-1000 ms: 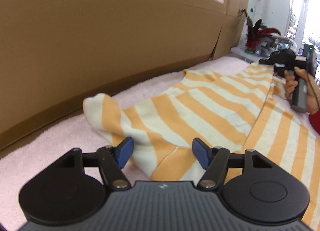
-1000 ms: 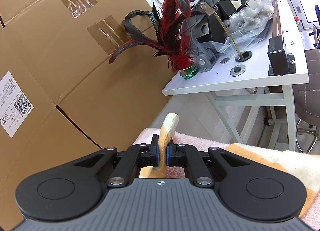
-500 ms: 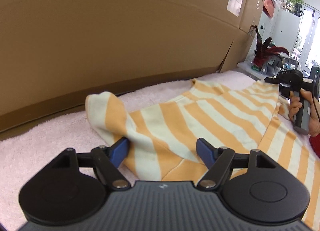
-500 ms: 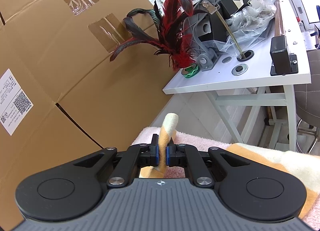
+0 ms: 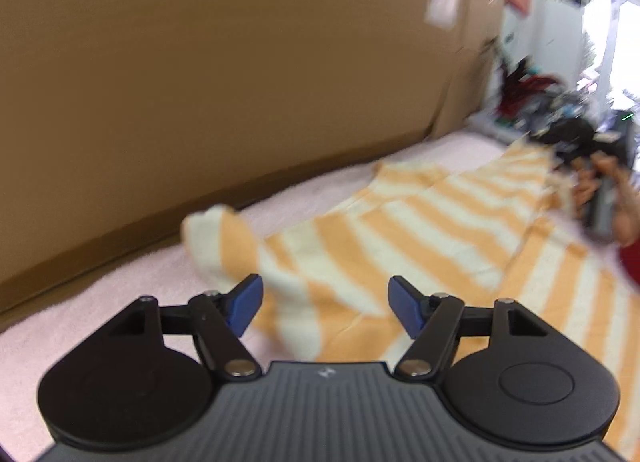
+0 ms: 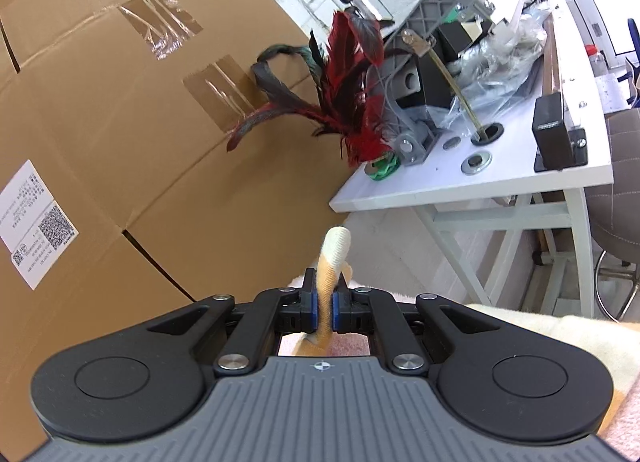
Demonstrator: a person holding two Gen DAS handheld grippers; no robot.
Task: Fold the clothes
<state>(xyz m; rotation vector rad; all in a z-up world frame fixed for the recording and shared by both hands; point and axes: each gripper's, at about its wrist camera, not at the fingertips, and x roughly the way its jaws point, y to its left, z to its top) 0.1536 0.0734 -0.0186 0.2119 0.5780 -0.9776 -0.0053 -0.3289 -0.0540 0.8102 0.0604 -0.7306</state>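
My left hand-held gripper [image 5: 325,310] hangs released, its blue pads [image 5: 244,308] spread wide with nothing pinched, just above the near part of the striped garment [image 5: 400,238]. That orange-and-cream piece lies spread over the pink towel-like cover [image 5: 80,302] of the surface I work on (the view here is blurred), one sleeve end [image 5: 212,230] reaching toward the far edge, where a cardboard wall [image 5: 200,62] stands. At the right end my other hand [image 5: 624,202] shows, gripping a handle. My right hand-held gripper [image 6: 325,308] is clenched on a fold of the same garment [image 6: 334,262], which sticks up between the pads. Beyond it stand a taped cardboard box [image 6: 140,122], red feathers [image 6: 352,102] and a cluttered white table [image 6: 520,170].
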